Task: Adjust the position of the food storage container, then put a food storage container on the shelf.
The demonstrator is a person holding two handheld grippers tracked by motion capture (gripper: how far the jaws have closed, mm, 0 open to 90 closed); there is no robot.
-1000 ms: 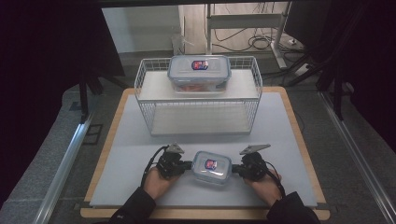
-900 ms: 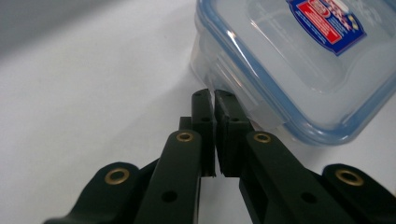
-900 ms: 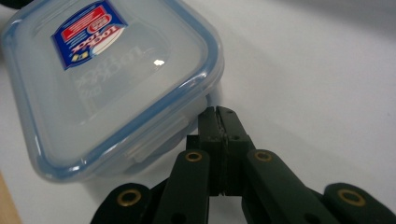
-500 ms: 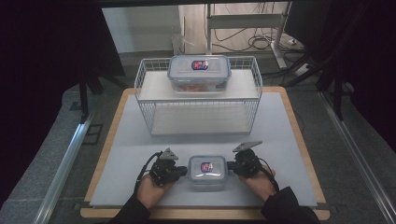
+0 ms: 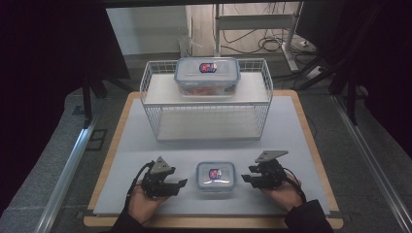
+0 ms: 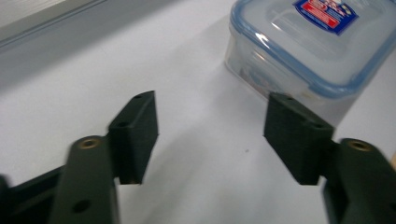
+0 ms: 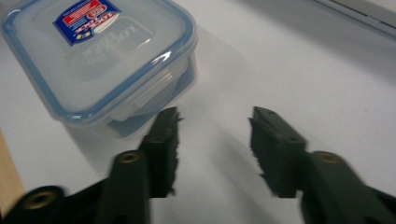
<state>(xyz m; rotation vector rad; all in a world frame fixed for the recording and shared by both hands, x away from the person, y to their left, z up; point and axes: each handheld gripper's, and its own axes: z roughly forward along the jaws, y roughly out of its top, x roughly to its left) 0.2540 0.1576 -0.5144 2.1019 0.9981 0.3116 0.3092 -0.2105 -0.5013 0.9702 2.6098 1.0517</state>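
A small clear box with a blue-rimmed lid and a red-and-blue label rests on the white mat near the front edge. My left gripper sits just left of it and my right gripper just right, both apart from the box. Both pairs of jaws have just been opening, with nothing between them. In the left gripper view the open gripper frames bare mat, with the box ahead to the right. In the right gripper view the open gripper has the box ahead to the left.
A white wire rack stands at the back of the mat, with a larger lidded box on its top shelf. The mat lies on a wooden board. Dark floor and metal rails flank the table.
Both grippers were shut on the sides of the small box. They have opened and drawn away to either side, leaving the box resting on the mat.
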